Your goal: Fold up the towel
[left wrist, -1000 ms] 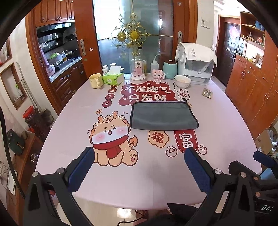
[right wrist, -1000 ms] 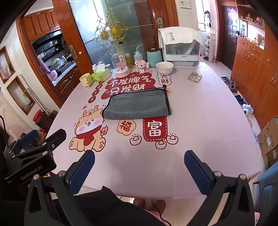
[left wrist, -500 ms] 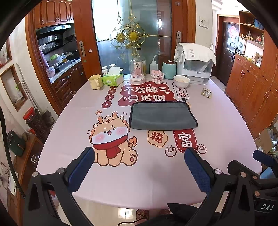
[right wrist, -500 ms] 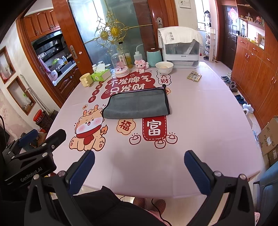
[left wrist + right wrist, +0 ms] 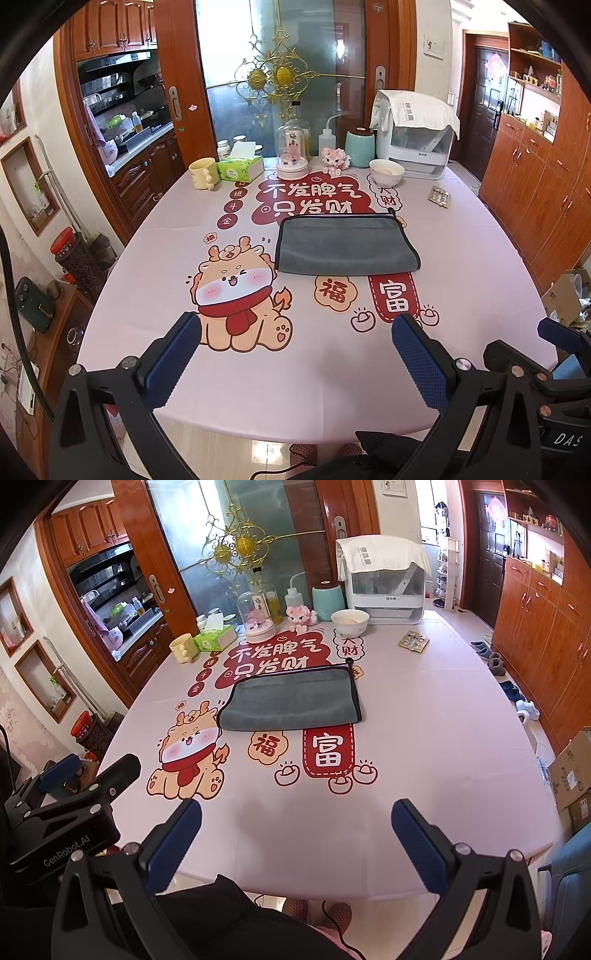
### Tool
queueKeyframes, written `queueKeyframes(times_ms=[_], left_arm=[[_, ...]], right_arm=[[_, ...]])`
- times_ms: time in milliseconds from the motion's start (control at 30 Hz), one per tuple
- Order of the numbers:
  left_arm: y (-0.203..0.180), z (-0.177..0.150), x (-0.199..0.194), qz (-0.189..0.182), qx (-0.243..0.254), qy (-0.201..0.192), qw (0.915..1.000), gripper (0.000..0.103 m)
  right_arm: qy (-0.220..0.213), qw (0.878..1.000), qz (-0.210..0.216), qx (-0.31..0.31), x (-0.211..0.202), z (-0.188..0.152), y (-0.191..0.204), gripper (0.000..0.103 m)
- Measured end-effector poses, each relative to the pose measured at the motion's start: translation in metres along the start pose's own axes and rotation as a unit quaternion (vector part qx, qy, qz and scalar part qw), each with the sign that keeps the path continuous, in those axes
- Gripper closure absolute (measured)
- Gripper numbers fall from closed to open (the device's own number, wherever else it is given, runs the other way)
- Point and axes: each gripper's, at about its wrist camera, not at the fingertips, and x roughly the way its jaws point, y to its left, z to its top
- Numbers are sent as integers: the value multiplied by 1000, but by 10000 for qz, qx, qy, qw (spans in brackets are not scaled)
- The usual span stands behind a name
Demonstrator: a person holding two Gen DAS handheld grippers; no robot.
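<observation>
A yellow mug (image 5: 202, 173) stands touching a green tissue box (image 5: 240, 169).

The towel (image 5: 345, 245) lies mid-table (image 5: 480, 266). Along the far edge stand a mug (image 5: 202, 173) at left, a tissue box (image 5: 240, 169) beside it, and a bowl (image 5: 386, 172) toward the right.
</observation>
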Motion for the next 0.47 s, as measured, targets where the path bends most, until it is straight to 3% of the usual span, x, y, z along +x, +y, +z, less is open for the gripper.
queueKeyframes(times_ms=[467], left_arm=[[-2,-2,-1,3,9,23,10000,1]], right_arm=[[48,10000,6,-6,1,-14,0,0]])
